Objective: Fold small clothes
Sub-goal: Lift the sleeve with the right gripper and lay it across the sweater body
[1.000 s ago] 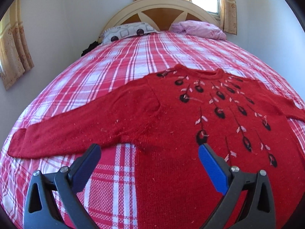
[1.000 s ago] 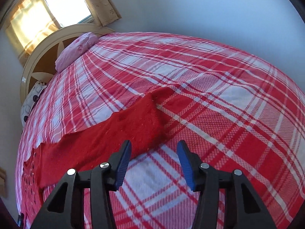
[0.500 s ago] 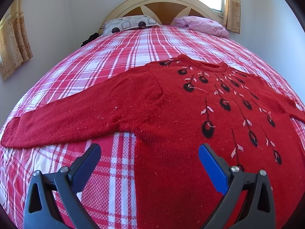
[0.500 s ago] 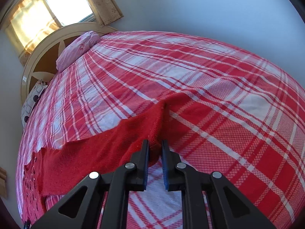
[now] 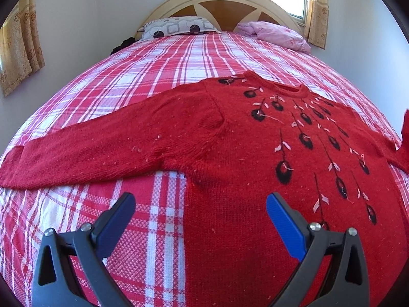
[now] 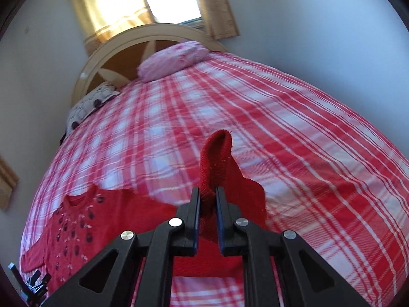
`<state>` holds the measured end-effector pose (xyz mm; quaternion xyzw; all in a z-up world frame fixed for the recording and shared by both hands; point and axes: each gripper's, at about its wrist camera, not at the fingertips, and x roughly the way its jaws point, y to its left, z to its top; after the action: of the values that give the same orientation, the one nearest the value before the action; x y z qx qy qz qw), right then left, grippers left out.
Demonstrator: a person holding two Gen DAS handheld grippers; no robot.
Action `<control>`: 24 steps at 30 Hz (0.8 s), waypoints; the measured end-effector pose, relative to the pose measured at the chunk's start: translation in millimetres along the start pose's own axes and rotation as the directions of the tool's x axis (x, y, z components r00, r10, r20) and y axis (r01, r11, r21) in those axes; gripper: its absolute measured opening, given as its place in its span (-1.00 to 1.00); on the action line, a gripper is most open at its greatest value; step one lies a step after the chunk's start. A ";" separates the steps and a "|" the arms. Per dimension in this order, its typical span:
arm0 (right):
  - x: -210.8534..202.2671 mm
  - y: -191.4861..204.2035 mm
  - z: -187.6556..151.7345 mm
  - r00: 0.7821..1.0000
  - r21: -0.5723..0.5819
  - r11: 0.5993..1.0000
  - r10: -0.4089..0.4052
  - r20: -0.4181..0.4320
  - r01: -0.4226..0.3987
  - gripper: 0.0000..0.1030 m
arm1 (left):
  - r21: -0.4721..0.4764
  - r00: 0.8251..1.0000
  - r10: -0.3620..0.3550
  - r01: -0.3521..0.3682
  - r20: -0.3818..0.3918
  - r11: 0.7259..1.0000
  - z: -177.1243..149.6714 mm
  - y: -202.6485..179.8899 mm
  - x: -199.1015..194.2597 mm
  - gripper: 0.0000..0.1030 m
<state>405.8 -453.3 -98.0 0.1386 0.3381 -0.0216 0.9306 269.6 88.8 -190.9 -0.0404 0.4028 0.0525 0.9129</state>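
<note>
a: where's the sweater [image 5: 230, 153] sitting right now?

b: it's lying flat on the plaid bed [image 5: 153, 76], front up, neck toward the headboard [image 5: 222, 2], sleeves running out sideways across the bed.

a: and what am i holding?

b: my right gripper [image 6: 207, 204] has just been closing and is now clamped on the right sleeve's cuff [image 6: 216, 153], which is sticking up between the pads, off the bed.

a: which way does the body lie from there?

b: off to that gripper's left, so i'm judging the sleeve needs carrying that way, along its own length, onto the chest.

a: the other hand?

b: my left gripper [image 5: 200, 211] is hovering with jaws apart over the sweater's lower left edge, holding nothing; the left sleeve [image 5: 89, 151] is nearer to it.
</note>
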 end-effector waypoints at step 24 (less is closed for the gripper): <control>61.3 265.4 -66.9 0.945 -0.343 0.888 0.244 -0.216 -0.307 -0.82 | -0.083 0.996 -0.076 0.072 -0.047 0.994 -4.0 15.6 8.7 1.00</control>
<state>446.9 -176.8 -121.4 0.0078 0.3893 0.1872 0.9018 270.4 104.4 -200.5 -0.0939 0.4212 0.0339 0.9015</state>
